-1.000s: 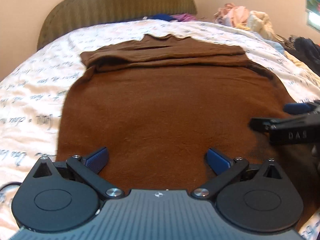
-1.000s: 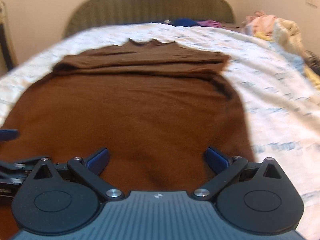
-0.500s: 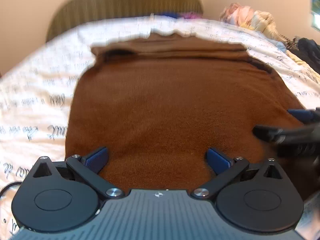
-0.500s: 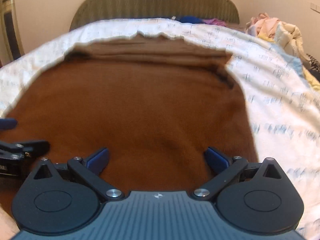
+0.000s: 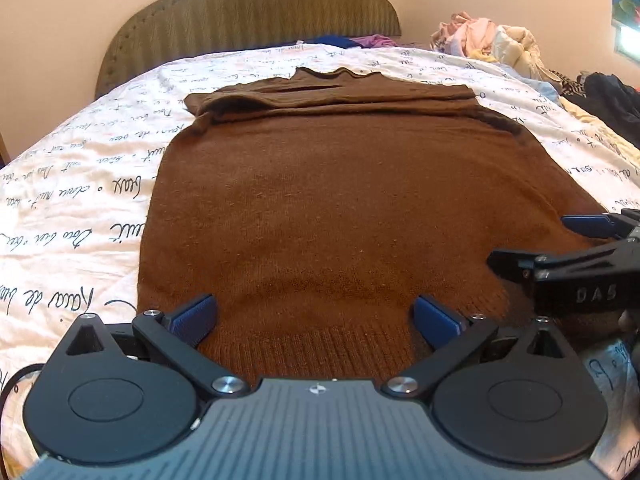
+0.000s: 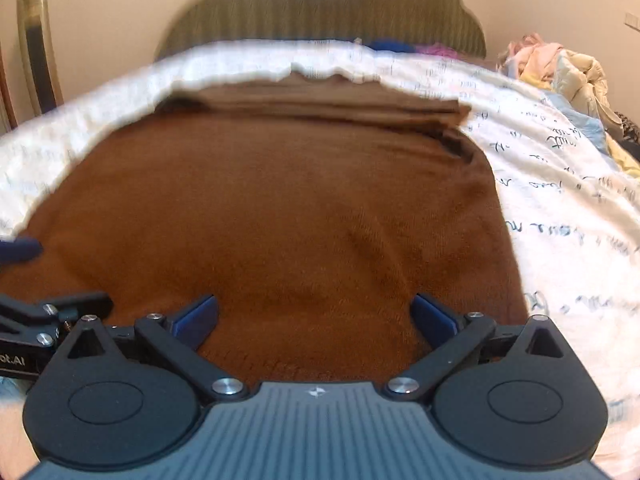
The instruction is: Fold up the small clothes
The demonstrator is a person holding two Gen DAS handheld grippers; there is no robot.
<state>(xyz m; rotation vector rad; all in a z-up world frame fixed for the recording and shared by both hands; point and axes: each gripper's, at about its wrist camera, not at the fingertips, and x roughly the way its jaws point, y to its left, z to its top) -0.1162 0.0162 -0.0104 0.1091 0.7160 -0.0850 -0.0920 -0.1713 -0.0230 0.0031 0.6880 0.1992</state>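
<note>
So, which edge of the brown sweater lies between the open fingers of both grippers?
The ribbed bottom hem of the brown sweater. The opposite end, with the sleeves folded across, lies toward the headboard.

Left claw [image 5: 314,314] agape; right claw [image 6: 314,314] agape, side by side.

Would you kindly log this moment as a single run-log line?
left gripper: open, over hem | right gripper: open, over hem | sweater: flat on bed, sleeves folded across top | grasp: not yet
</note>
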